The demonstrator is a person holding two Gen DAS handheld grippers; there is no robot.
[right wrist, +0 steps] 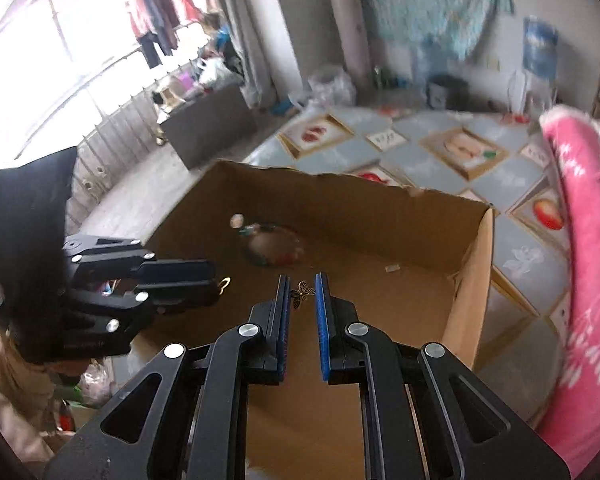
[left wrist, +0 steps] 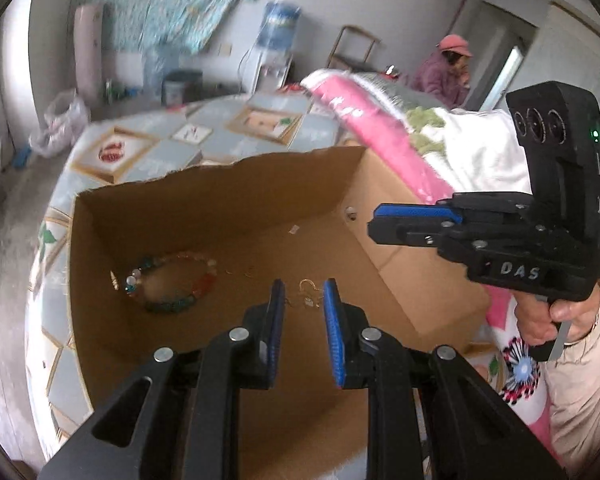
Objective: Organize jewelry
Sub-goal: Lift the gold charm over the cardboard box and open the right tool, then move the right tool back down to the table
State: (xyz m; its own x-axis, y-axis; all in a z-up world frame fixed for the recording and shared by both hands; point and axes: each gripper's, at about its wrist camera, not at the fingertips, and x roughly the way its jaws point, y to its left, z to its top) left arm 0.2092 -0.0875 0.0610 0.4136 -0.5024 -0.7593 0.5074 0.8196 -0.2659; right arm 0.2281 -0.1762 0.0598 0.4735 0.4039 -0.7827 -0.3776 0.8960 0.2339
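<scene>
An open cardboard box (left wrist: pixel 220 208) sits on a bed. A colourful bead bracelet (left wrist: pixel 172 280) lies on its floor at the left; it also shows in the right wrist view (right wrist: pixel 274 246). My left gripper (left wrist: pixel 303 292) is open above the box, and a gold earring (left wrist: pixel 310 294) lies on the floor between its fingers. My right gripper (right wrist: pixel 302 290) is open over the box, with a small butterfly charm (right wrist: pixel 301 294) between its fingers, touching the left pad. The right gripper appears from the side in the left wrist view (left wrist: pixel 376 222). The left gripper appears at the left in the right wrist view (right wrist: pixel 216 280).
The bed has a patterned grey-blue cover (left wrist: pixel 172 148). A pink blanket (right wrist: pixel 588 240) is heaped to the right of the box. A small white scrap (right wrist: pixel 392 268) lies on the box floor. A person in a pink cap (left wrist: pixel 448 68) sits far behind.
</scene>
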